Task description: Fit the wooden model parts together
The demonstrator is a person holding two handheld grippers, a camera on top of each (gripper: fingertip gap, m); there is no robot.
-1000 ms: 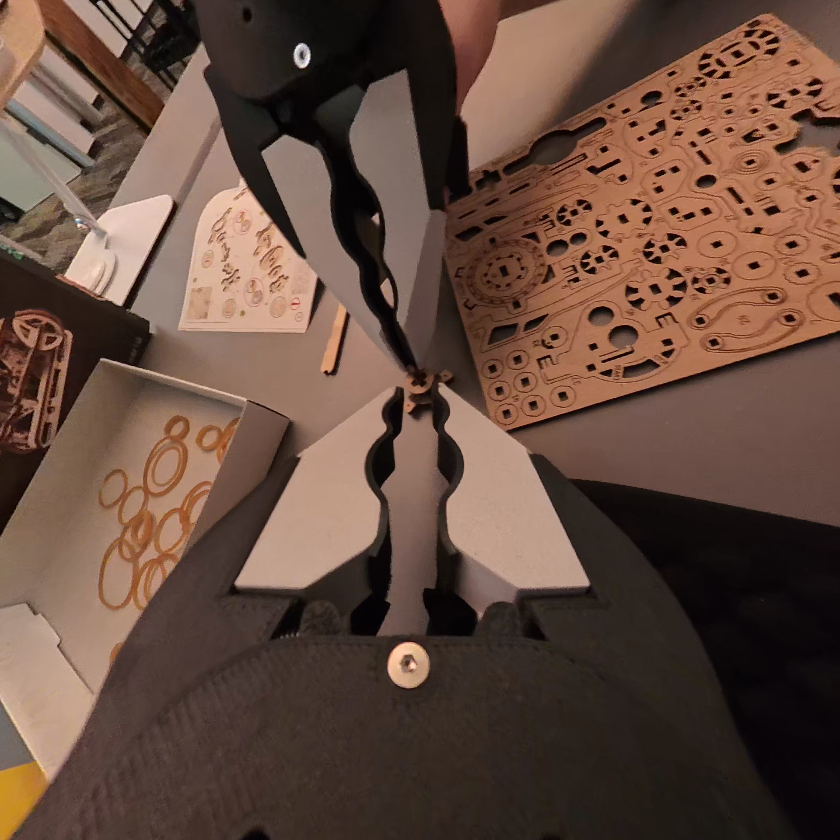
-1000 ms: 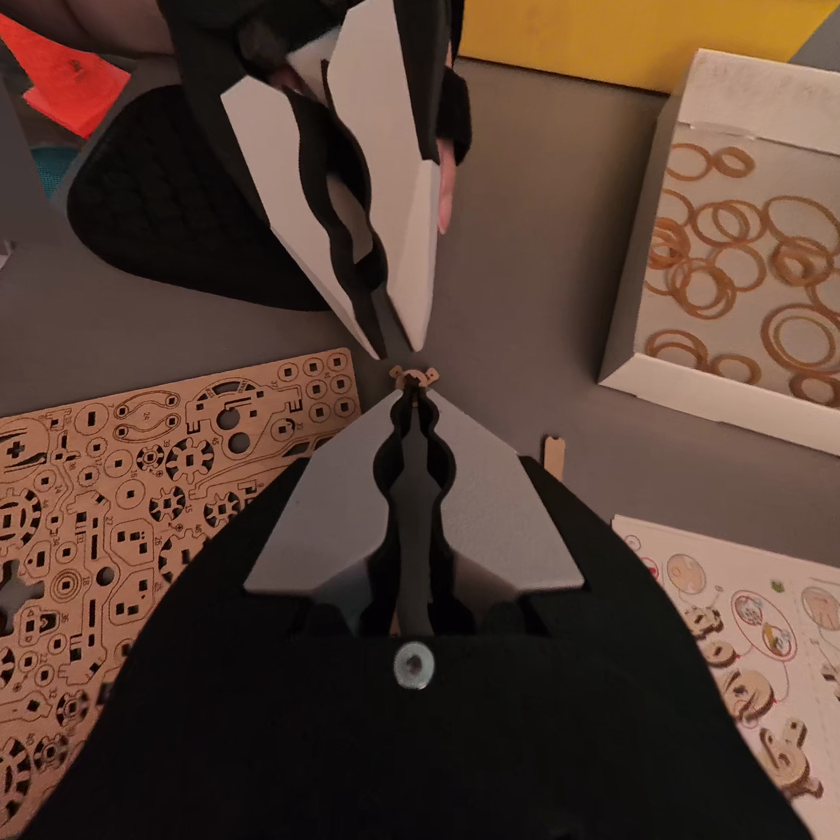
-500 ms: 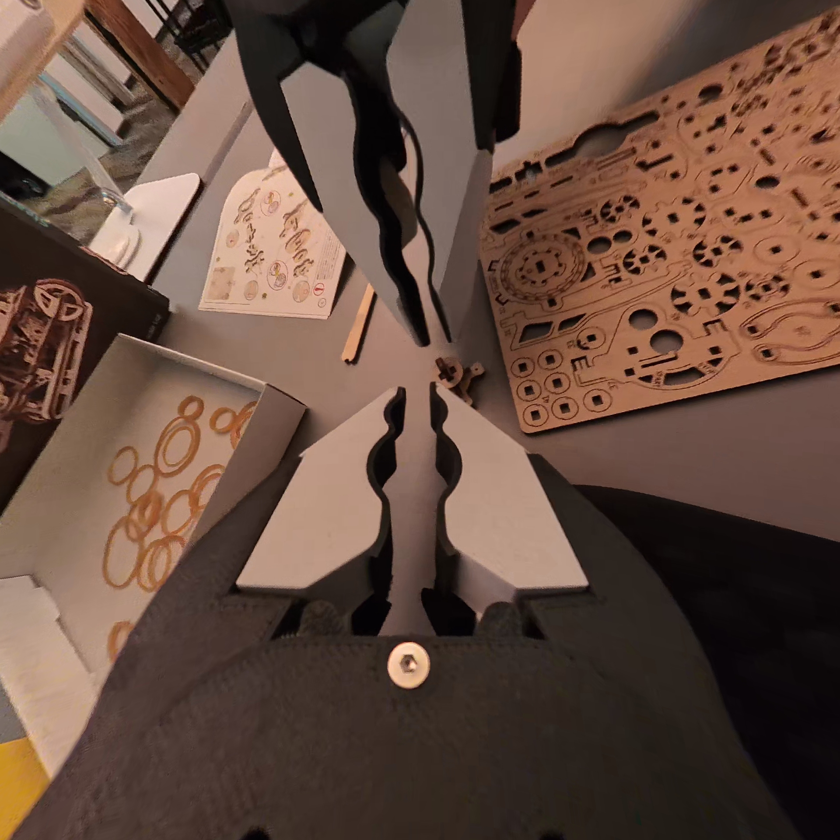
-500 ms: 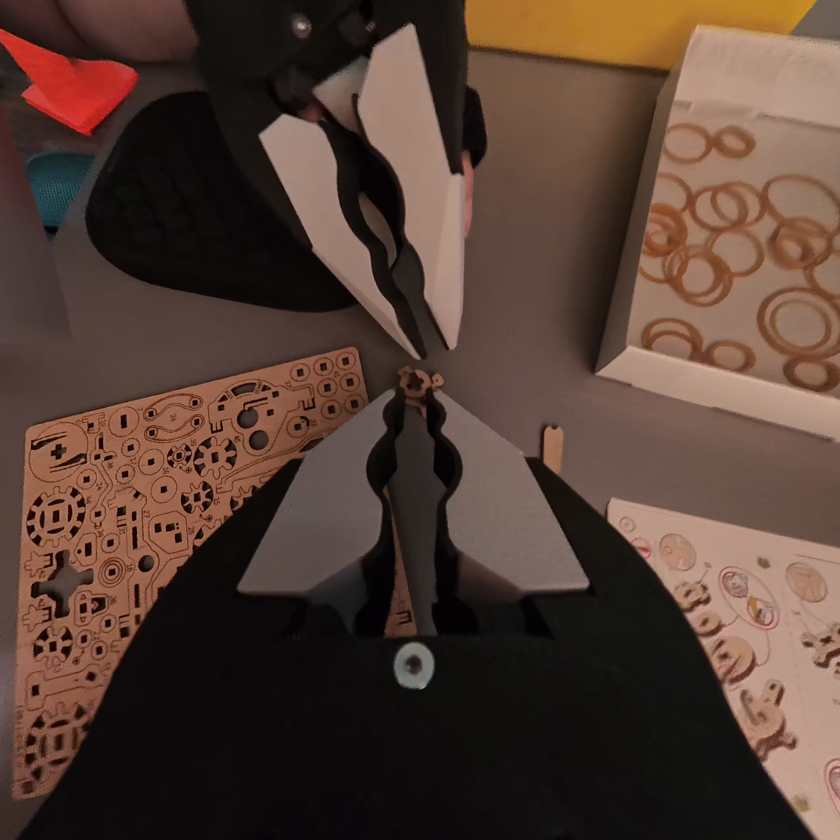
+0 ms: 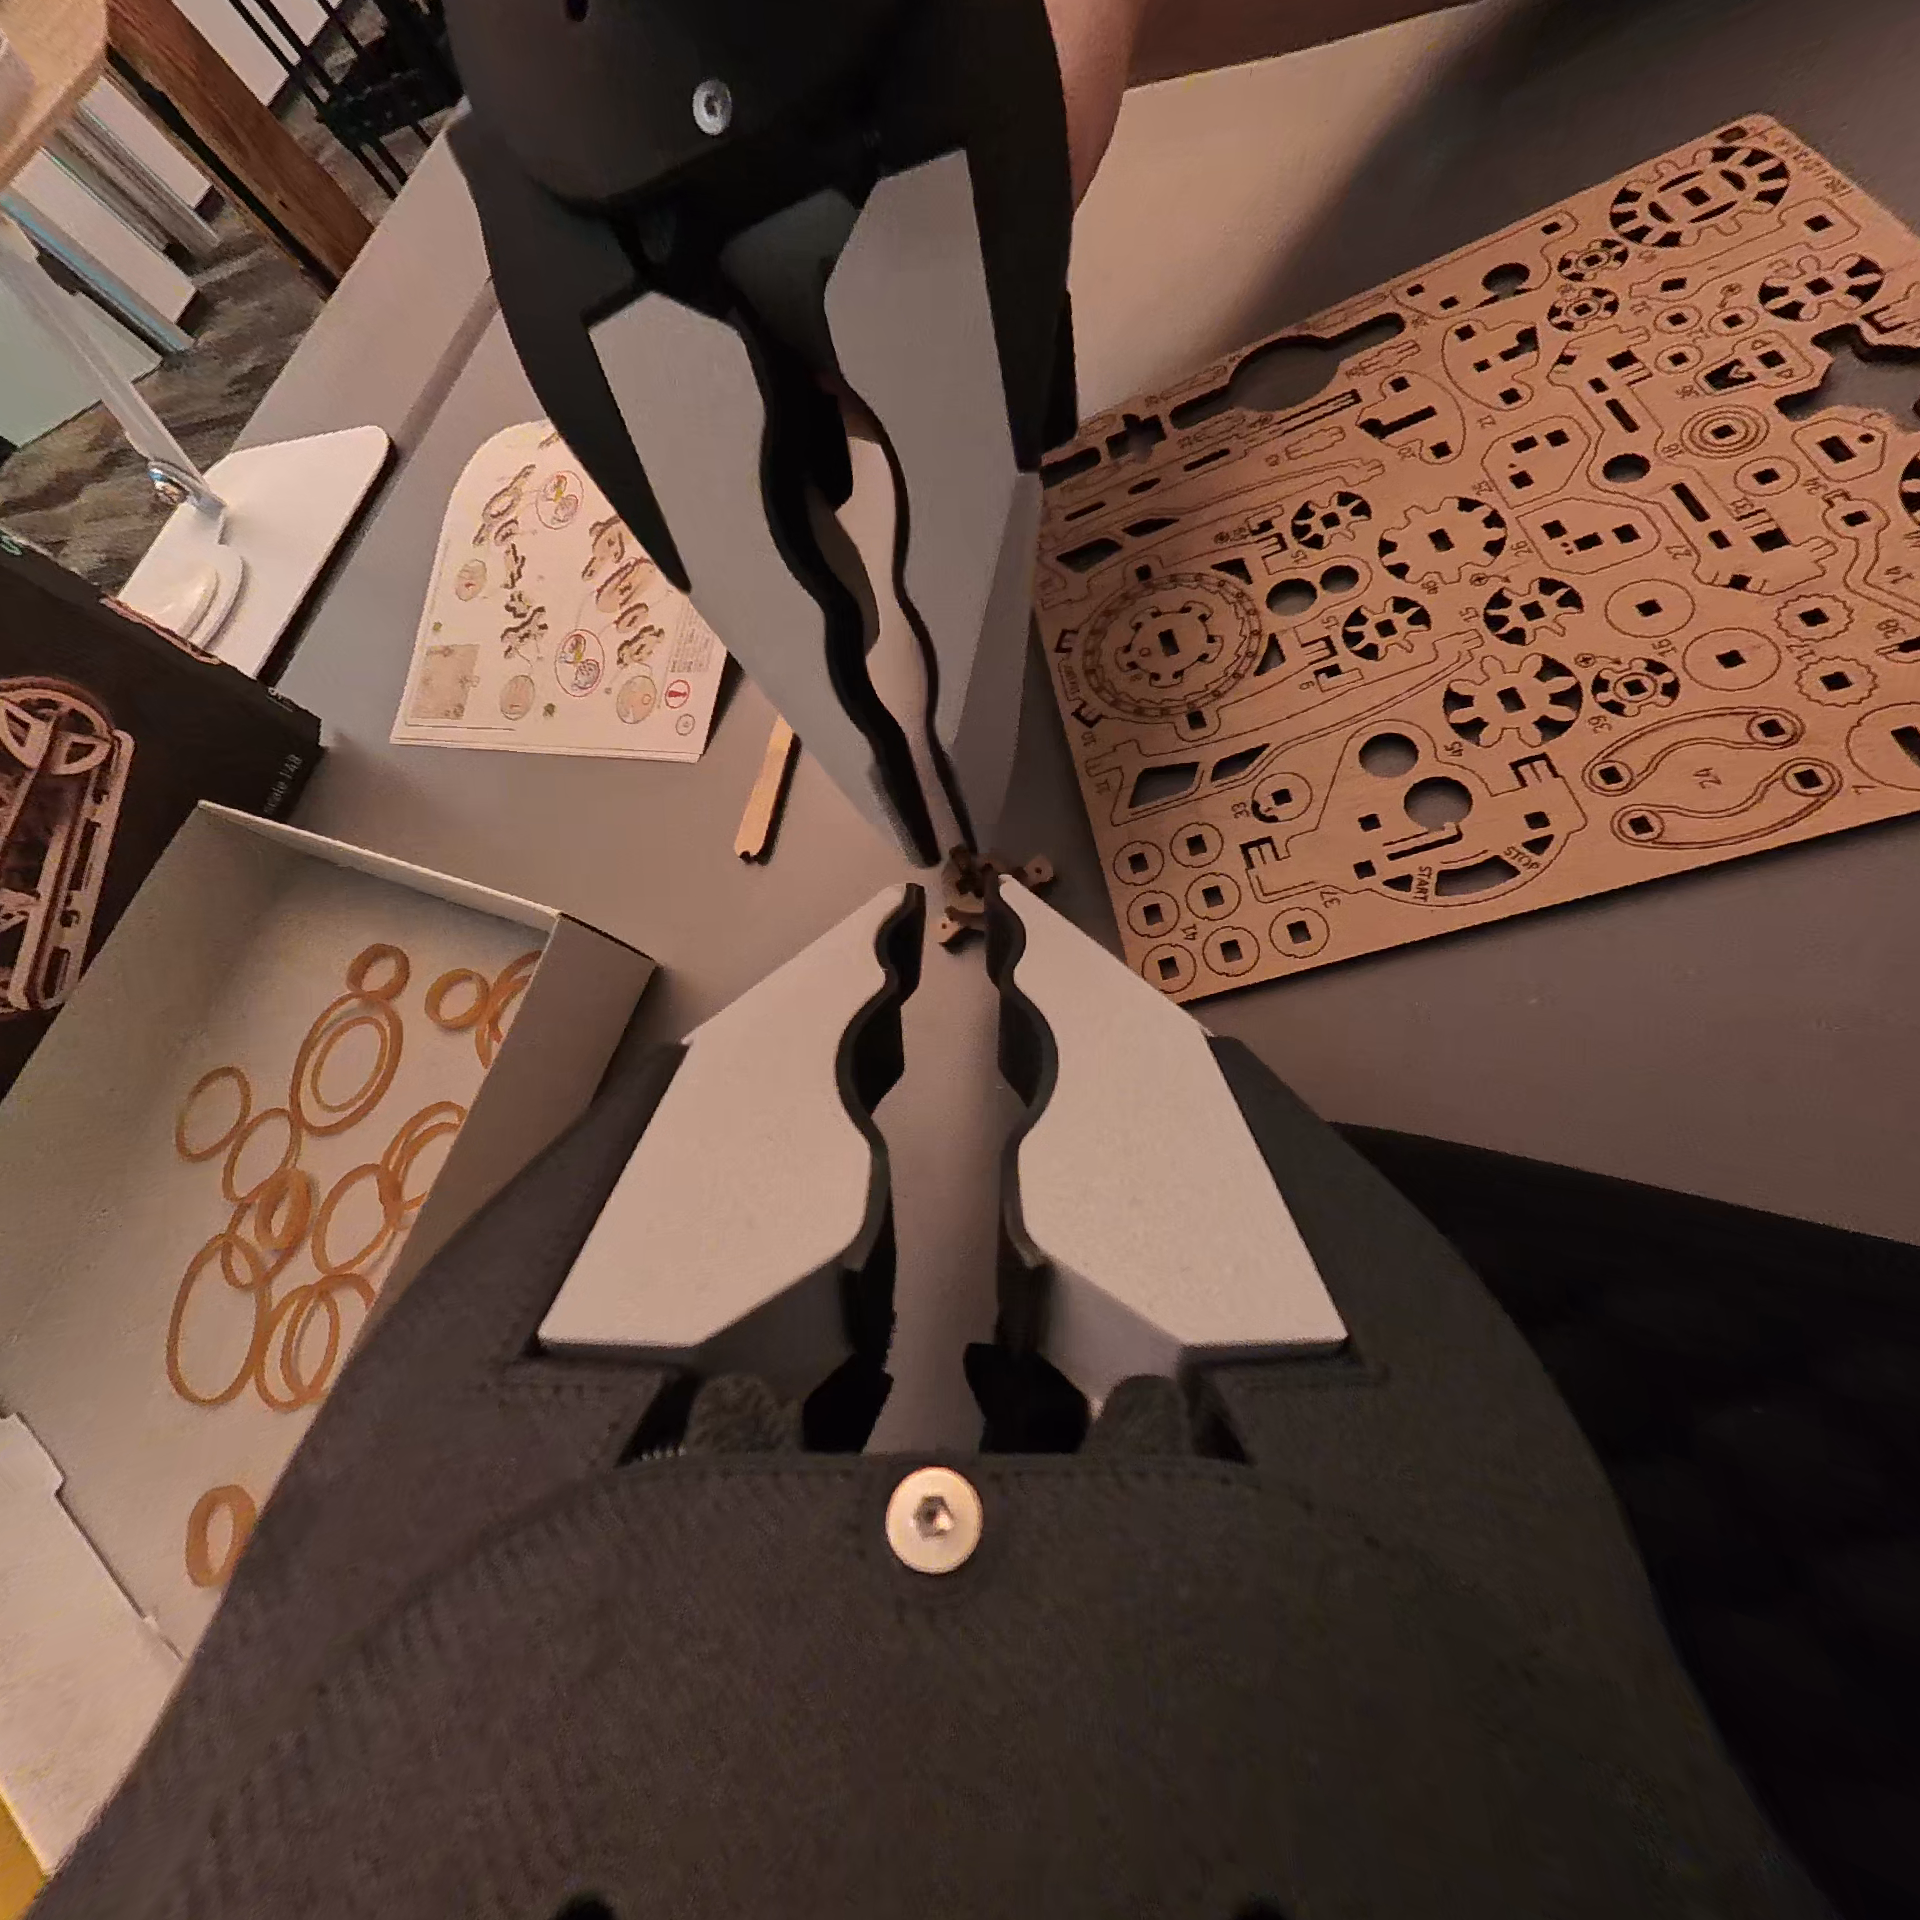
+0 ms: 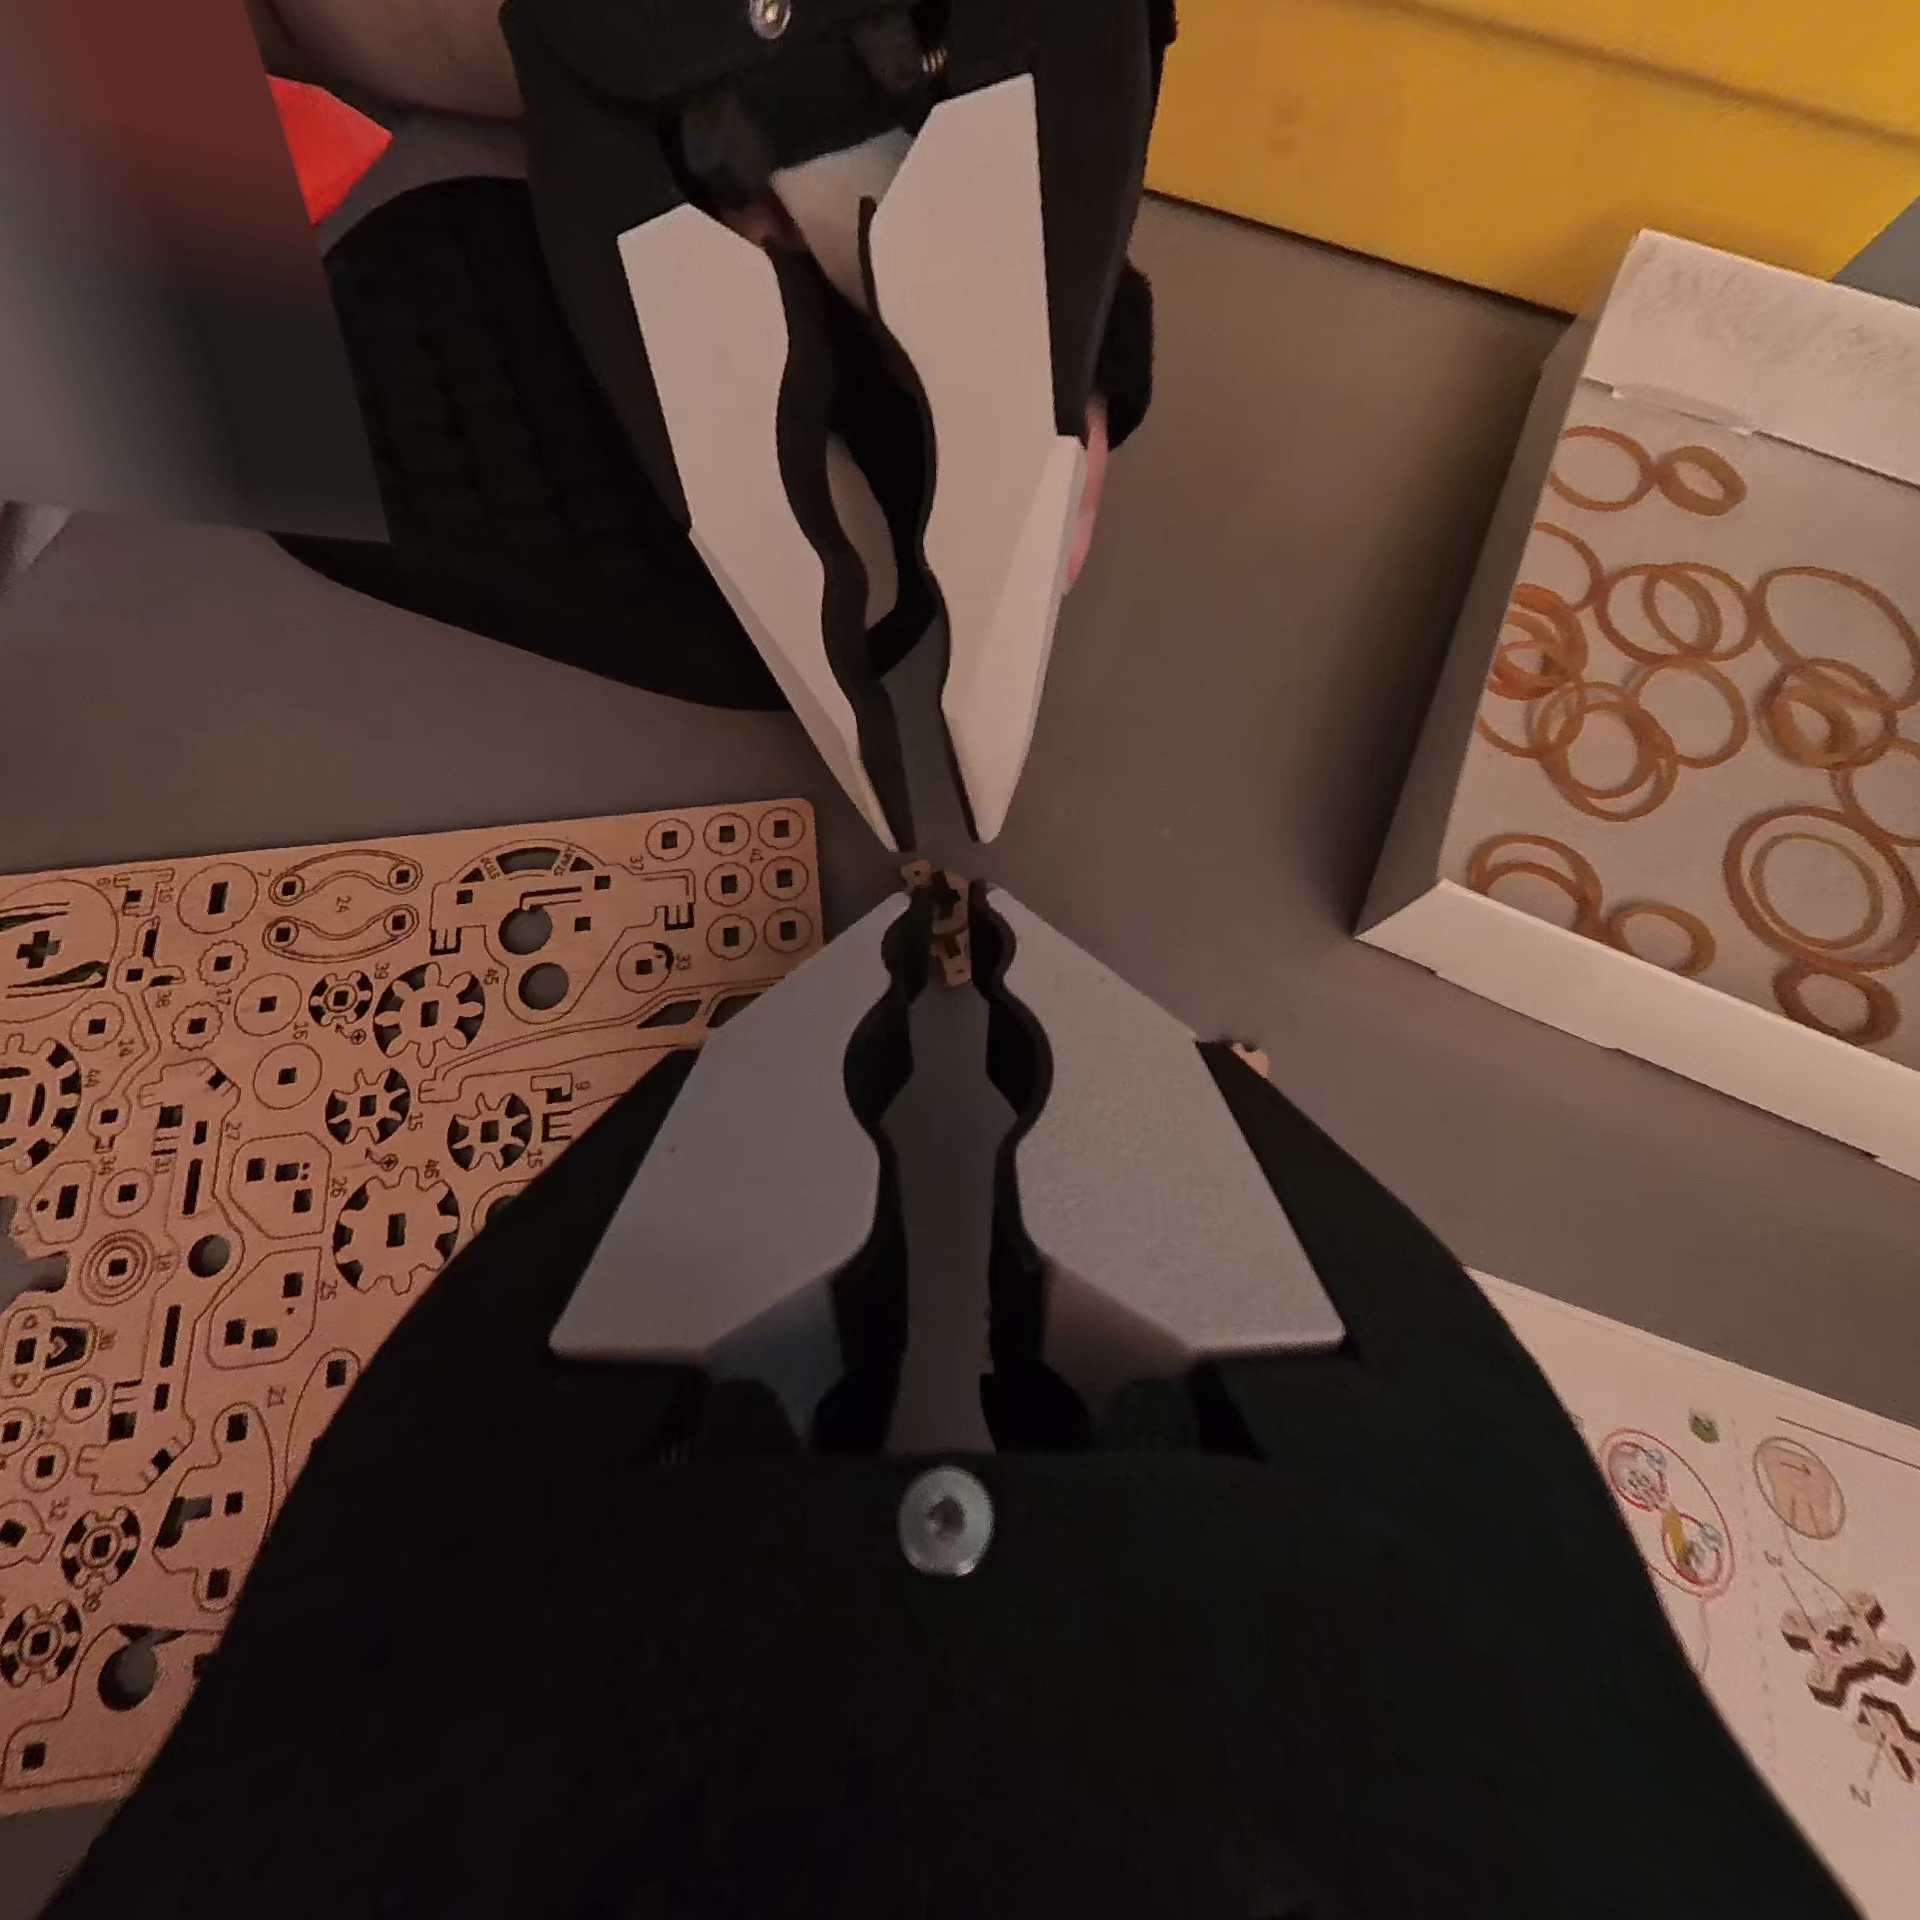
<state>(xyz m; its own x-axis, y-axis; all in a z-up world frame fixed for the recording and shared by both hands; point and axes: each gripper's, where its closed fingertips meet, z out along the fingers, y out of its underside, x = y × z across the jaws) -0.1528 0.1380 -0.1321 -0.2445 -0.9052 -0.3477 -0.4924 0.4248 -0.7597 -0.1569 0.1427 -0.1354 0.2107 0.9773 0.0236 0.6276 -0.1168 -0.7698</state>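
The two grippers meet tip to tip above the grey counter (image 5: pixel 1558 1039), and between the tips sits the small toothed wooden gear piece (image 5: pixel 961 899) with a second small wooden part that touches it. The left gripper (image 5: pixel 958 902) has its jaws slightly spread; the gear piece lies just at their opening, near the inner side of one tip, and I cannot tell if they pinch it. The right gripper (image 6: pixel 940 914) has its jaws nearly pressed together, and a small wooden part (image 6: pixel 948 940) stands between them, so they seem to pinch it. The parts are very small and dark here, so their long axis is hard to read; it looks to run along the line from one pair of jaws to the other. Both grippers are equally near, so I judge the next move is a short push along this line, and a small tilt could make the slot miss. Beside the right jaw of the left gripper lies the flat laser-cut plywood sheet (image 5: pixel 1507 644). To the left of these jaws stands the open white cardboard box (image 5: pixel 582 935) with tan rubber bands (image 5: pixel 312 1195), and farther ahead lie a thin wooden stick (image 5: pixel 767 790) and the printed instruction sheet (image 5: pixel 561 613). Nothing stands in the way.
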